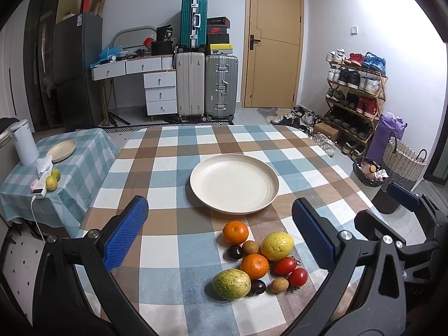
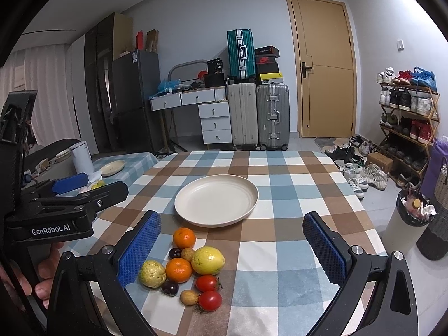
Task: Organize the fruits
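A cluster of fruit lies on the checked tablecloth near the front edge: two oranges (image 1: 235,232) (image 2: 184,238), a yellow lemon (image 1: 277,245) (image 2: 207,260), a green-yellow guava (image 1: 231,284) (image 2: 152,273), two red tomatoes (image 1: 285,265) (image 2: 206,283), two dark plums and two small brown fruits. An empty cream plate (image 1: 234,183) (image 2: 216,200) sits just beyond them. My left gripper (image 1: 219,236) is open and empty, above the fruit. My right gripper (image 2: 232,252) is open and empty, with the fruit by its left finger.
A side table (image 1: 81,151) at left holds a small plate (image 1: 61,150), a white kettle (image 1: 24,144) and two green-yellow fruits (image 1: 51,182). A bin (image 2: 414,218) and a woven basket (image 1: 403,162) stand right of the table. Suitcases, drawers and a shoe rack line the back.
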A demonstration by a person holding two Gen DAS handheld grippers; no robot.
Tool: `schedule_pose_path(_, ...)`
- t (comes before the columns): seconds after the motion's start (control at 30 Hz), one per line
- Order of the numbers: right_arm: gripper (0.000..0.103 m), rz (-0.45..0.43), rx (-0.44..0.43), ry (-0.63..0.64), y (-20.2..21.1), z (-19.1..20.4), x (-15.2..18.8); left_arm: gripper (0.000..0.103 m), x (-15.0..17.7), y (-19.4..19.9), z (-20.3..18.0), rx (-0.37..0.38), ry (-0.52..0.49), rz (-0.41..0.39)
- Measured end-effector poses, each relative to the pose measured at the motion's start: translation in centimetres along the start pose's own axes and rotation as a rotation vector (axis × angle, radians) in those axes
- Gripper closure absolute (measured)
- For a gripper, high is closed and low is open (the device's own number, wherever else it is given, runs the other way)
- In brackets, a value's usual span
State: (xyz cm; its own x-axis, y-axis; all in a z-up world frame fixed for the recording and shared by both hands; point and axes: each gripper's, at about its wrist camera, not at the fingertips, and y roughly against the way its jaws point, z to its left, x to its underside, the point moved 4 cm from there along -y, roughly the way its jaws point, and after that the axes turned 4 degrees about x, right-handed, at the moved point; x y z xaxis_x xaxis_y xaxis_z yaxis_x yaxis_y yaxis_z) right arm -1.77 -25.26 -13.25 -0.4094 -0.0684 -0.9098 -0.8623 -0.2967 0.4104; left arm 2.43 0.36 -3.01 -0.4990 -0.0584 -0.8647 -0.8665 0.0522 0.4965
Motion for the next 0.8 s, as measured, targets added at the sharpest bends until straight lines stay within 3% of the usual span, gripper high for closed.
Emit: schedule_pose_path(0.8, 0.000, 0.016, 0.001, -0.031, -0.41, -0.40, 0.30, 0.000, 0.04, -0.14, 0.09, 0.002, 0.001, 0.002)
